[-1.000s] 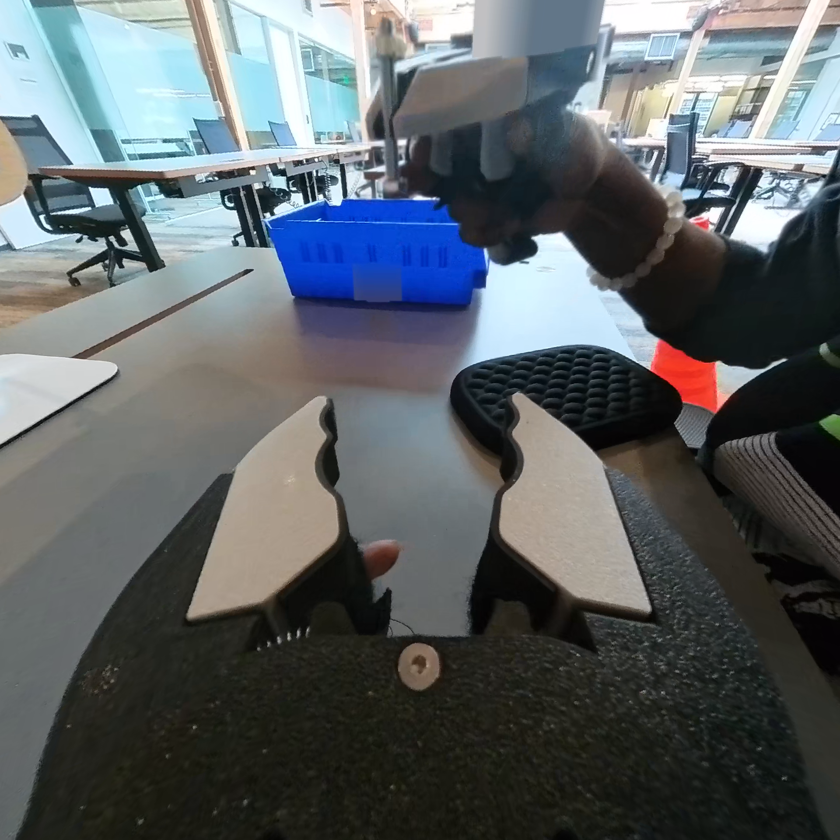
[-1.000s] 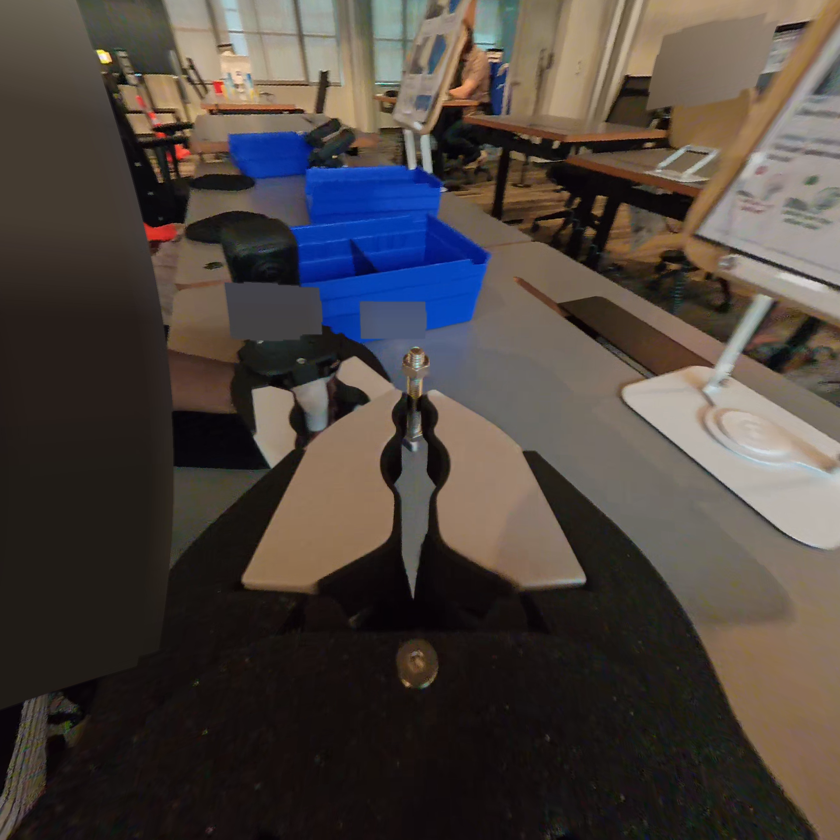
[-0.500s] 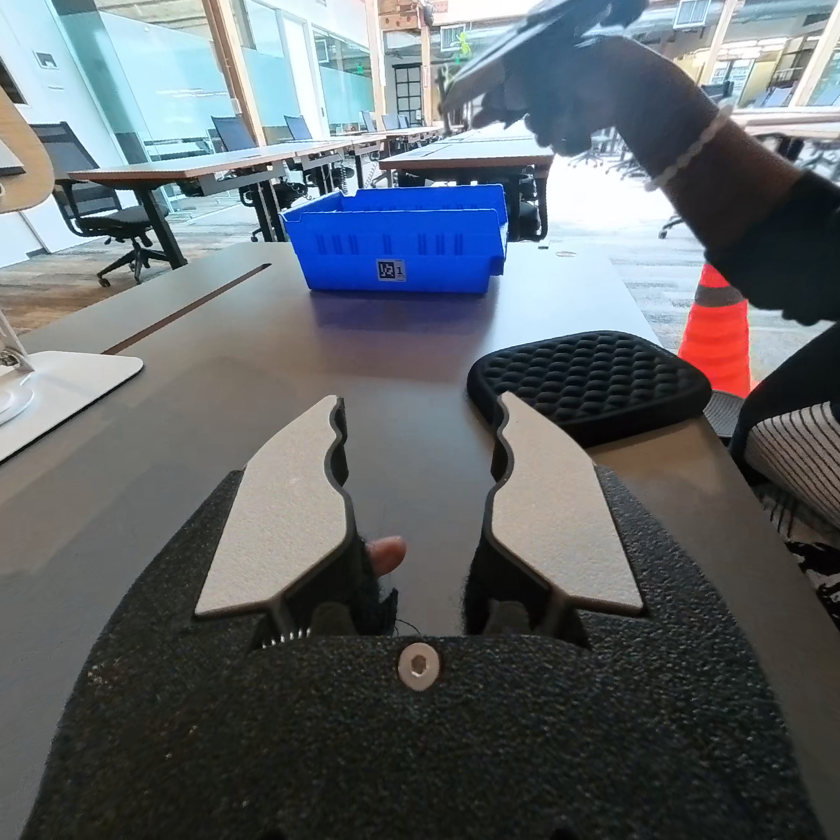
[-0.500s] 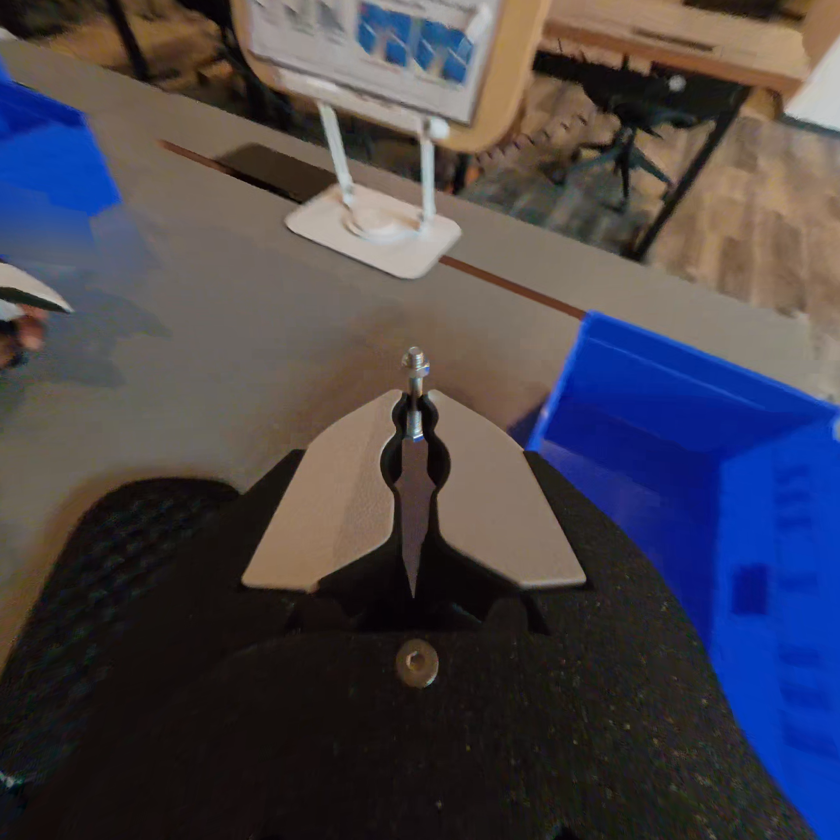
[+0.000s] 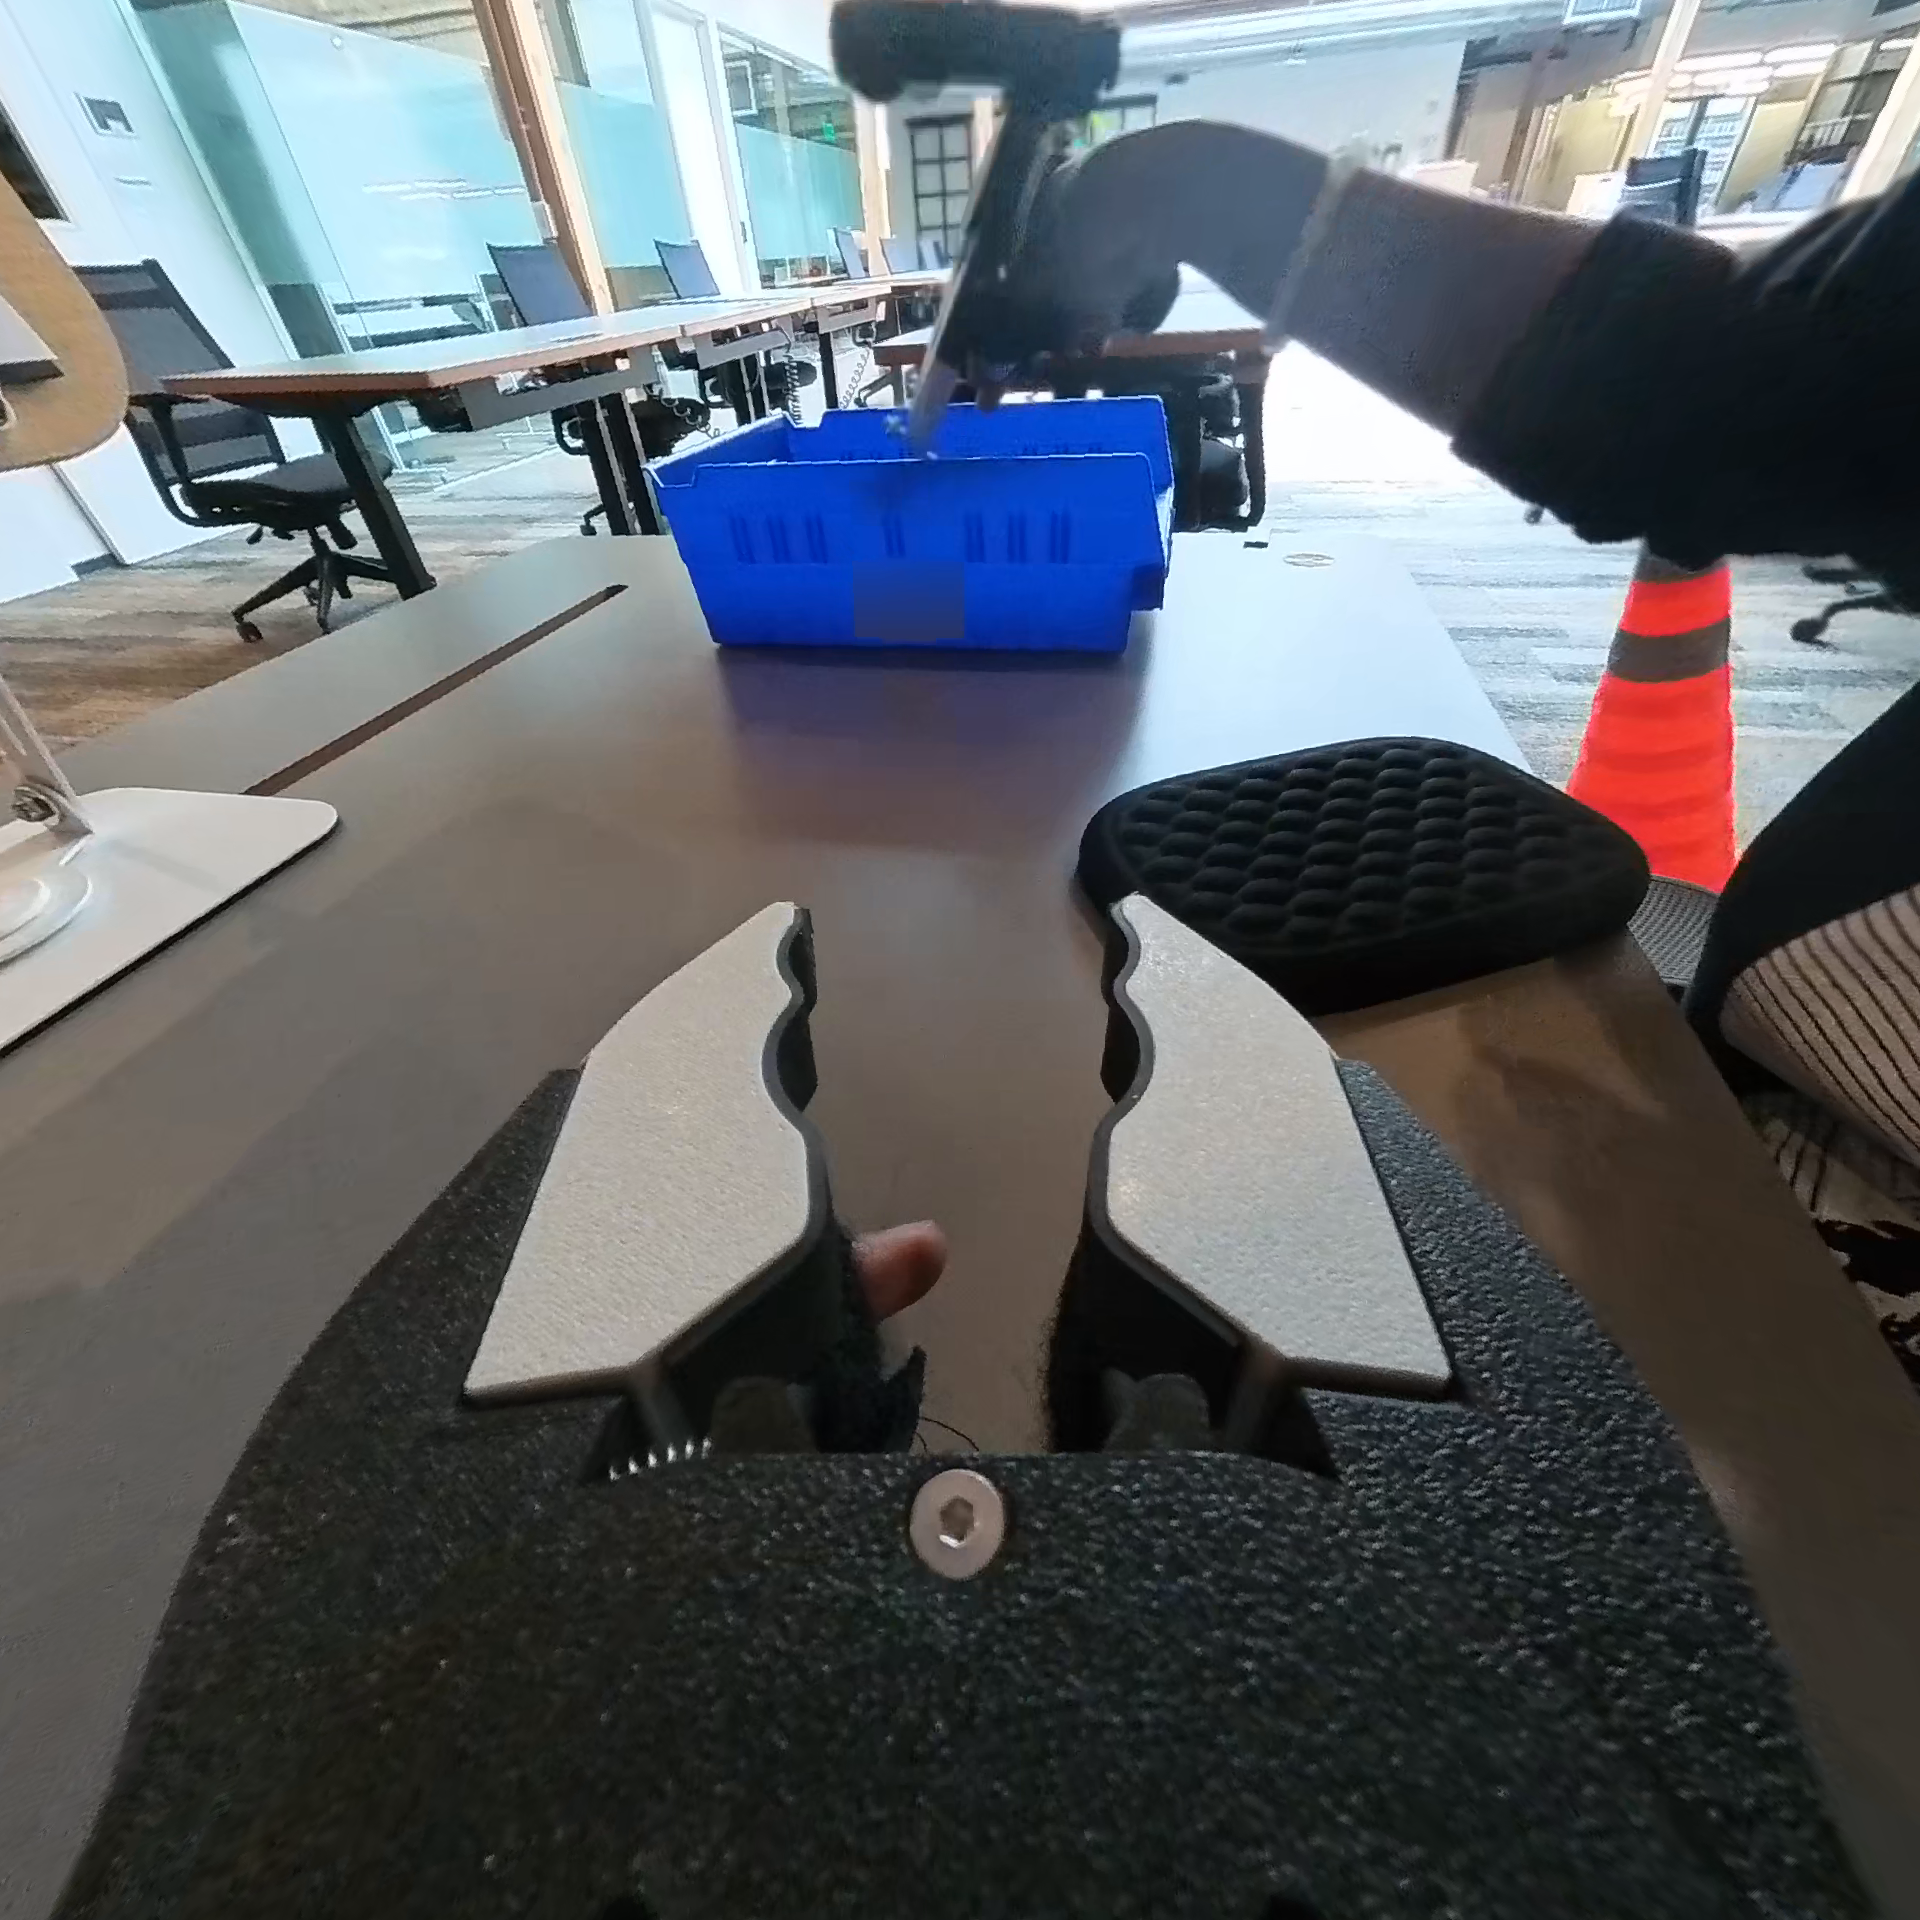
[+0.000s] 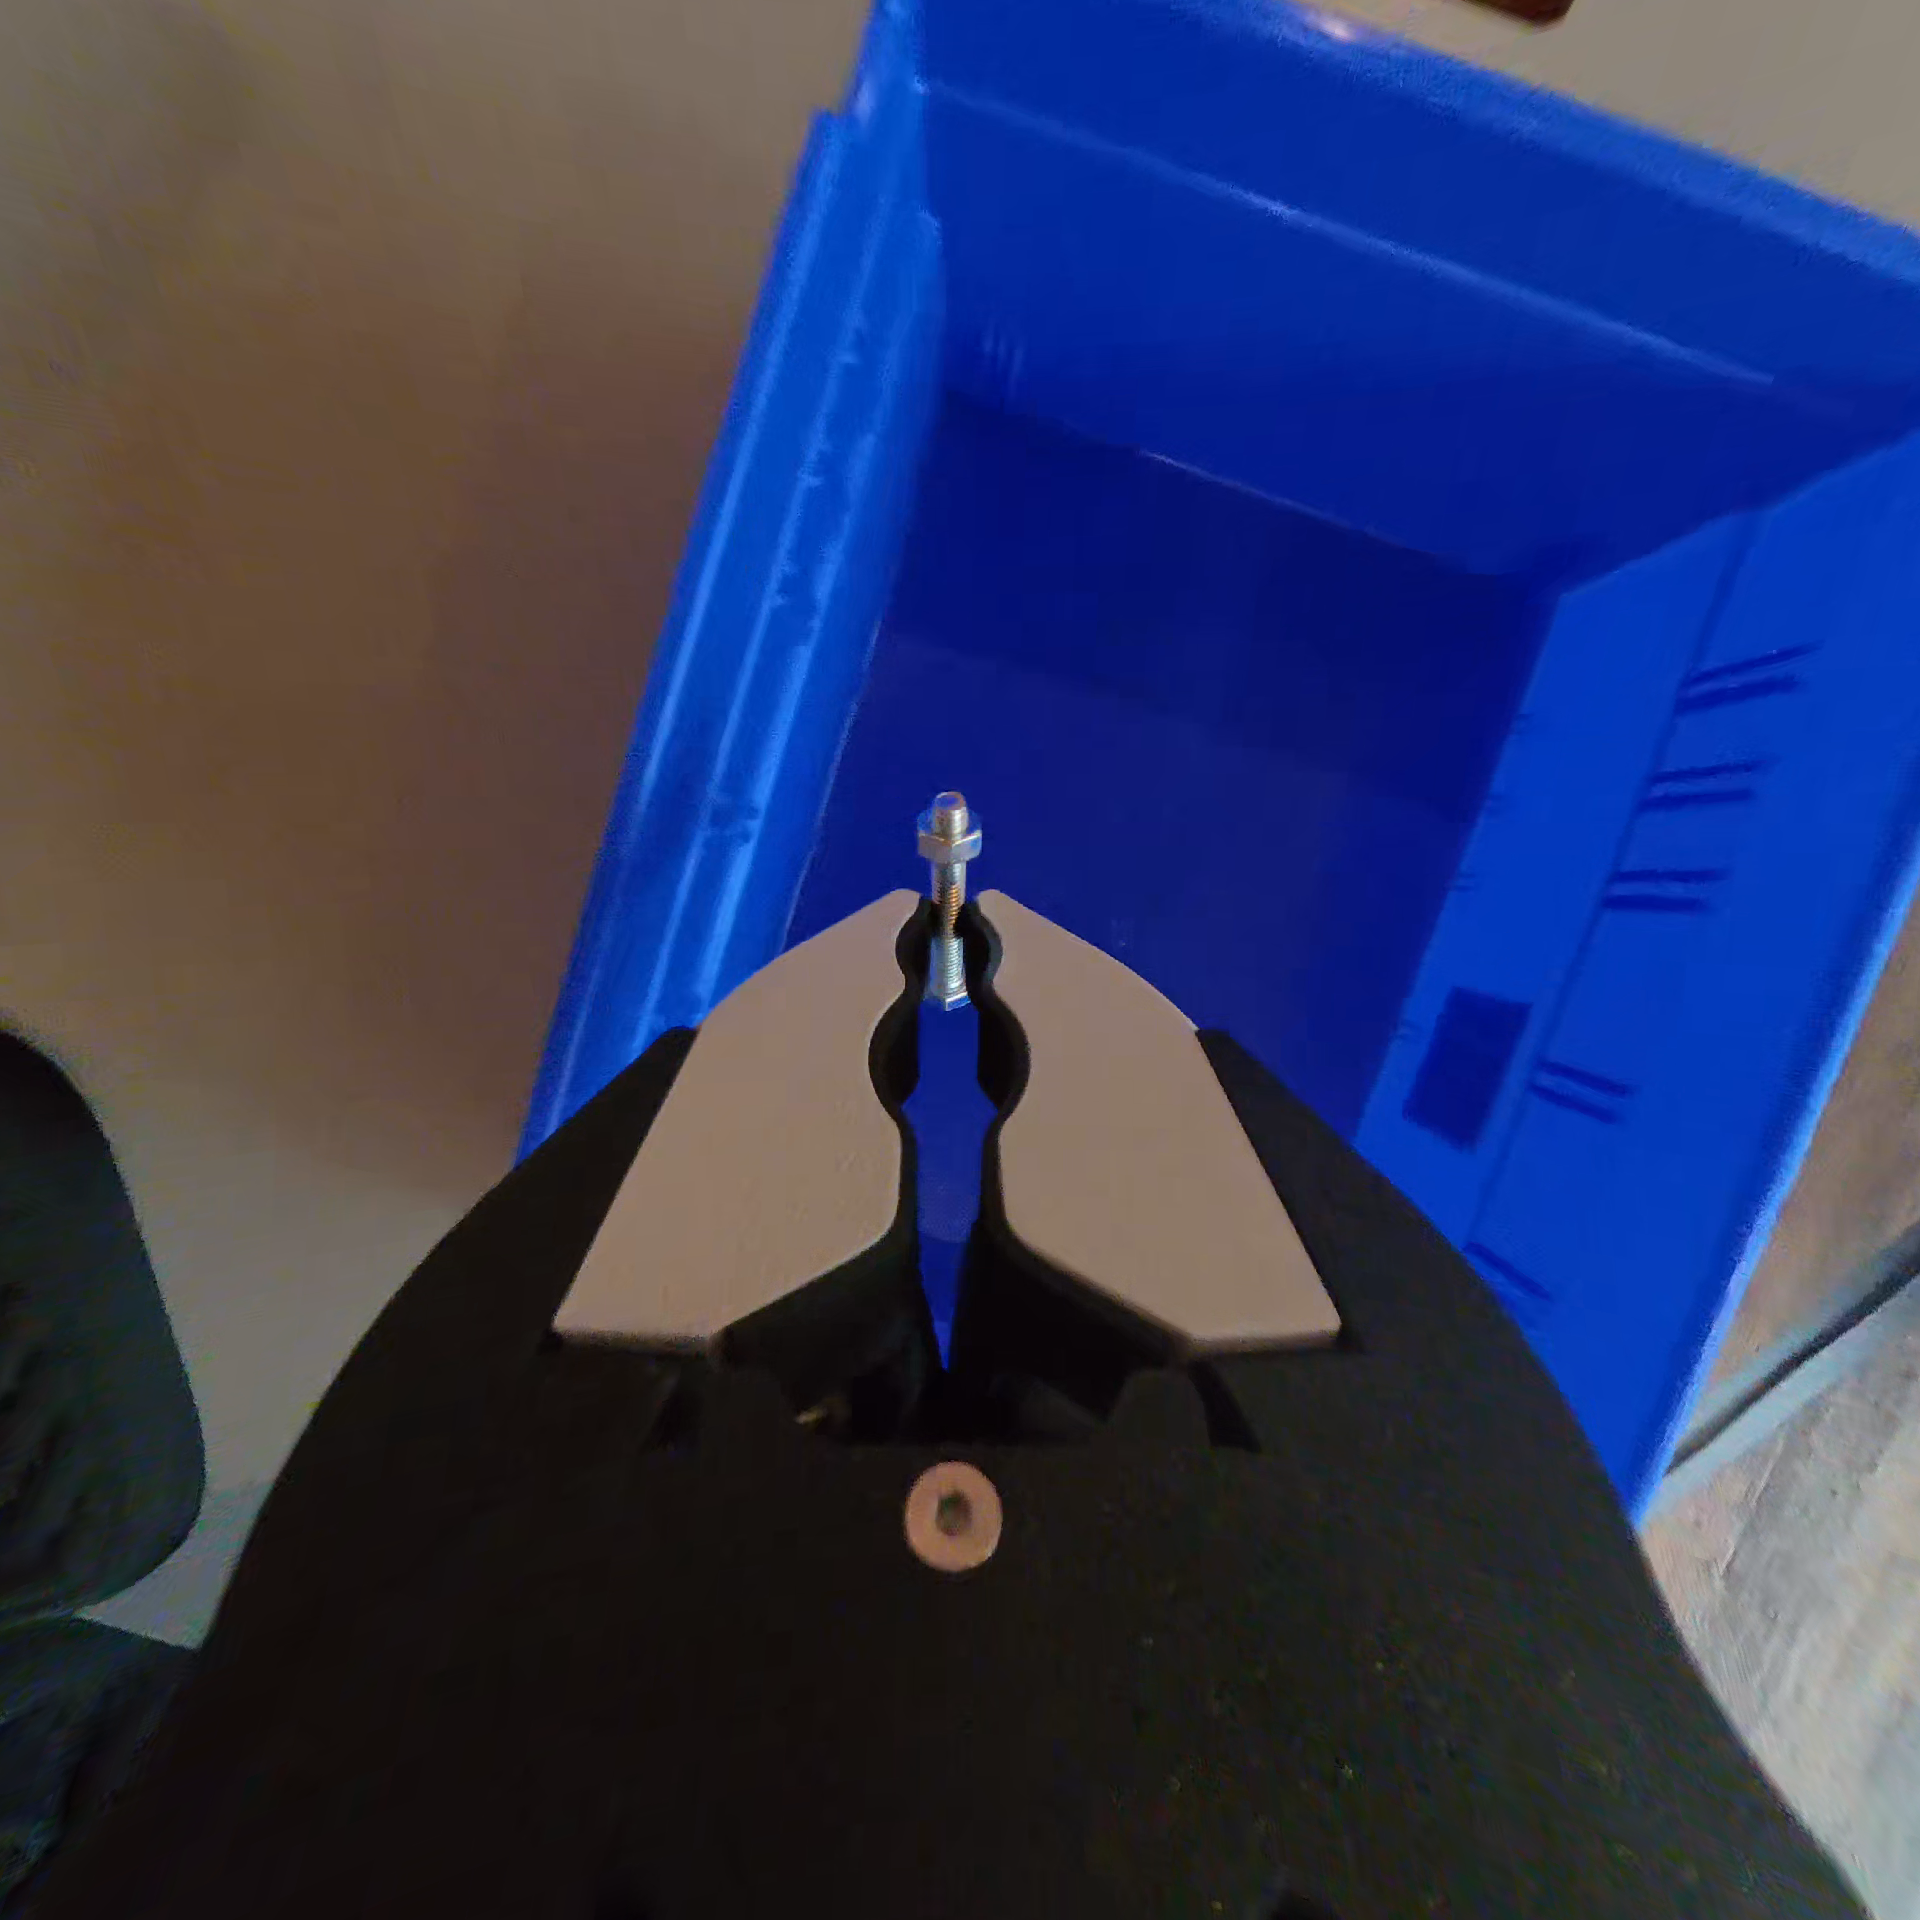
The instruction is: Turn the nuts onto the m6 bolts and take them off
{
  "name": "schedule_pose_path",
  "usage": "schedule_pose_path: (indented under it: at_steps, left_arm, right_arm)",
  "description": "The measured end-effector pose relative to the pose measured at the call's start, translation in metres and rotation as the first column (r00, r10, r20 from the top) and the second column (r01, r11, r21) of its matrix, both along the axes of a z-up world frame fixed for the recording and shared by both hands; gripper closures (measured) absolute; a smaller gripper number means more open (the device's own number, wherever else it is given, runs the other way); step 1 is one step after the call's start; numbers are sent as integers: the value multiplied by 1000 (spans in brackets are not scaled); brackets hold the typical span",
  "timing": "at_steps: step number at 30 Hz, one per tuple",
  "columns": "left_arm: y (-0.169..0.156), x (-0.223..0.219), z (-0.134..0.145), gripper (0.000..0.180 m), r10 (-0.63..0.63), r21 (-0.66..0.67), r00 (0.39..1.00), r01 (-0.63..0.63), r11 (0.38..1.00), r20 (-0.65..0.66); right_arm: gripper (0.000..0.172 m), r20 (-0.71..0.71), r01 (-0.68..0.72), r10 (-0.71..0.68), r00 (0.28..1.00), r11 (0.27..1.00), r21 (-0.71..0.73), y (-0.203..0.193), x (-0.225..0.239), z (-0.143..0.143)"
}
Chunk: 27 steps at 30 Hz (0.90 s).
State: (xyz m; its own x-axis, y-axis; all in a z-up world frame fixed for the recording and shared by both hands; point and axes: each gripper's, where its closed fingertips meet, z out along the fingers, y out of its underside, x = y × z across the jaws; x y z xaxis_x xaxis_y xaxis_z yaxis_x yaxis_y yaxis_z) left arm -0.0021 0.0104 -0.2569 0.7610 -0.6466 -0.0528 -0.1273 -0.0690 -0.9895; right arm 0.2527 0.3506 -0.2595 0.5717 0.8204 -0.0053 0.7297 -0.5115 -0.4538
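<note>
My right gripper [image 6: 948, 896] is shut on a silver bolt [image 6: 948, 935] with a nut [image 6: 948, 840] threaded near its far end. It points down into an empty compartment of the blue bin [image 6: 1195, 665]. In the left wrist view the right gripper [image 5: 925, 410] hangs over the blue bin [image 5: 914, 540] at the far end of the table. My left gripper [image 5: 956, 925] is open and empty, low over the dark table [image 5: 582, 883], with nothing between its fingers.
A black honeycomb pad [image 5: 1351, 852] lies right of my left gripper. A white stand base [image 5: 135, 862] sits at the left. An orange cone [image 5: 1662, 727] stands beside the table. A person's sleeve [image 5: 1662, 343] reaches across from the right. The left gripper's tips are roughly 45 cm from the right gripper's.
My right gripper has swung from over the table to above the blue bin and tipped downward, still holding the bolt with the nut. My left gripper's fingers have closed in somewhat on air.
</note>
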Motion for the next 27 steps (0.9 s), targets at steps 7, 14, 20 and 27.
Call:
schedule_pose_path:
  at_steps: [7, 14, 20, 27]
  left_arm:
    - [0, -2, 0, 128, 3, -2, 1000, -3, 1000, 5]
    - [0, -2, -2, 128, -1, -4, 1000, 0, 1000, -9]
    - [1, -1, -3, 128, -3, -7, 1000, 3, 1000, -13]
    - [1, -2, -6, 129, 0, -16, 1000, 0, 1000, -21]
  right_arm:
    - [166, 155, 91, -64, 986, 980, -177, 41, -12, -35]
    - [166, 259, 152, -86, 962, 957, -247, 55, -10, -62]
    - [166, 303, 147, -63, 951, 953, -264, 53, -9, -74]
    - [166, 305, 130, -42, 951, 953, -273, 52, -13, -83]
